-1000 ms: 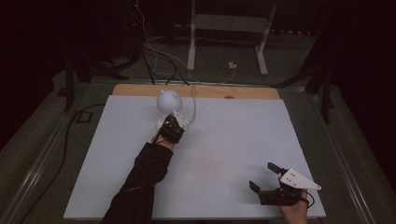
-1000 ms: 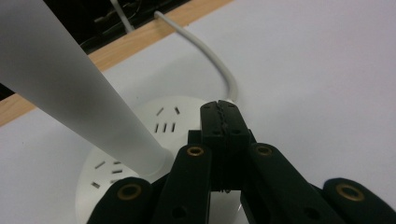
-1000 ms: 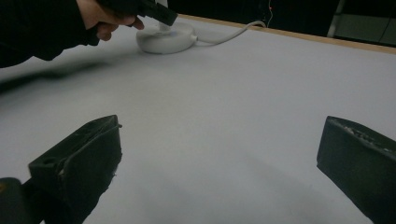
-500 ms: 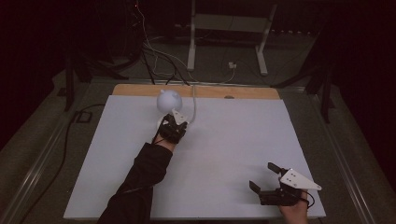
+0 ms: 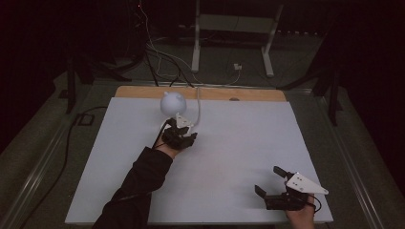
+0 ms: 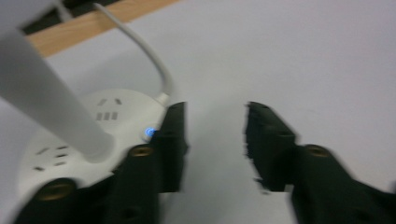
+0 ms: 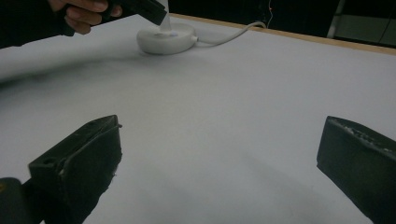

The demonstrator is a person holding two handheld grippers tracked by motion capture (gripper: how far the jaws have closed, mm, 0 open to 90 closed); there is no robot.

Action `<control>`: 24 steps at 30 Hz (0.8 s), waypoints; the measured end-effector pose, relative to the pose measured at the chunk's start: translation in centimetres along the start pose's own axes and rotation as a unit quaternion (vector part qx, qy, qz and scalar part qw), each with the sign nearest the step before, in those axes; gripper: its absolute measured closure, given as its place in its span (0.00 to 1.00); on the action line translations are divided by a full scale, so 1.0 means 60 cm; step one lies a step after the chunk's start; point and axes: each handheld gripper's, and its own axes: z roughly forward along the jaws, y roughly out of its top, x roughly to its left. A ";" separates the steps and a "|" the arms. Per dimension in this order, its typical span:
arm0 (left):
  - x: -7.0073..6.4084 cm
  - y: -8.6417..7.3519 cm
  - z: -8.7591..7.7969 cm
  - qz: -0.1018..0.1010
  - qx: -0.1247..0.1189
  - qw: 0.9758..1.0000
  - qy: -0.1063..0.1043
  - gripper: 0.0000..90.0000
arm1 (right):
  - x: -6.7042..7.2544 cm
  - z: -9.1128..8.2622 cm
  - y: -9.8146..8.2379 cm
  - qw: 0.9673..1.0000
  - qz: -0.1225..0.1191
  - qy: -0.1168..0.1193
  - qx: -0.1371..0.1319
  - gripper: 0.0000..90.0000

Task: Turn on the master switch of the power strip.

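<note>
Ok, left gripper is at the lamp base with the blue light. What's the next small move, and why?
Probably nudge the left gripper toward the blue-lit button on the round base. Its jaws stand open over bare table, one jaw beside the button, so nothing is pressed or gripped yet.

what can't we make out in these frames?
- Lamp top: left gripper view cuts its stem at the upper edge; right gripper view hides it behind the left gripper.
- Lamp base: near part hidden by a jaw in the left gripper view, and motion blur leaves unclear whether the jaw touches the blue light.
- Cable end: lost in the dark behind the table in the high view.
- Right gripper sits open, far from the lamp.
</note>
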 end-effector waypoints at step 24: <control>0.002 -0.002 -0.045 0.057 0.028 0.989 -0.135 0.00 | 0.001 0.000 0.000 1.000 -0.001 0.000 0.002 0.00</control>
